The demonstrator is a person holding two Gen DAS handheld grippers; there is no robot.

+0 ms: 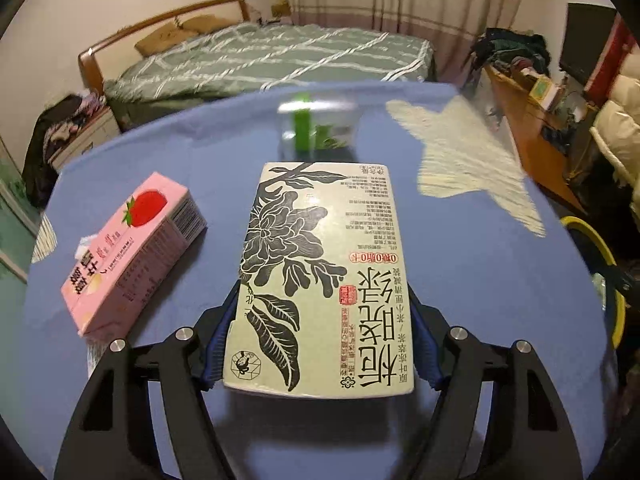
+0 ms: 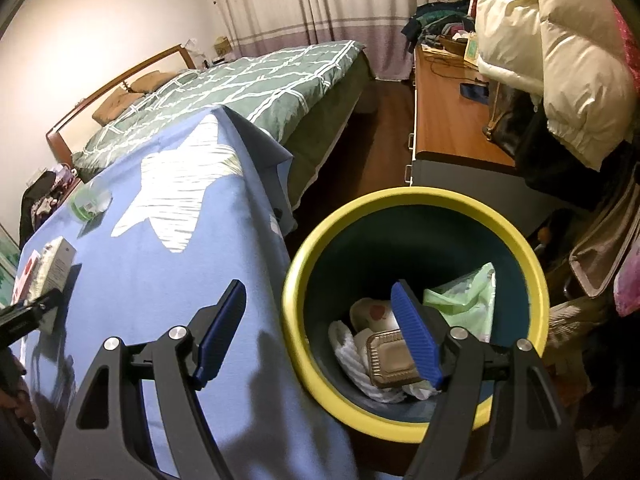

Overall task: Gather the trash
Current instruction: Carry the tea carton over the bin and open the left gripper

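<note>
My left gripper (image 1: 320, 340) is shut on a pale green tea carton (image 1: 320, 272) with a black flower print, held just above the blue table cloth (image 1: 460, 280). A pink strawberry milk carton (image 1: 132, 256) lies on the cloth to its left. A clear plastic cup with a green label (image 1: 316, 128) stands beyond the tea carton. My right gripper (image 2: 320, 332) is open and empty, at the table's edge over the rim of a yellow-rimmed bin (image 2: 416, 204). The bin holds a foil tray (image 2: 390, 356), a green plastic bag (image 2: 464, 300) and white wrappers.
A bed with a green checked quilt (image 2: 260, 84) stands behind the table. A wooden desk (image 2: 444, 120) with clutter and a cream down jacket (image 2: 552, 52) are at the right. The bin's rim (image 1: 592, 240) shows at the right in the left wrist view.
</note>
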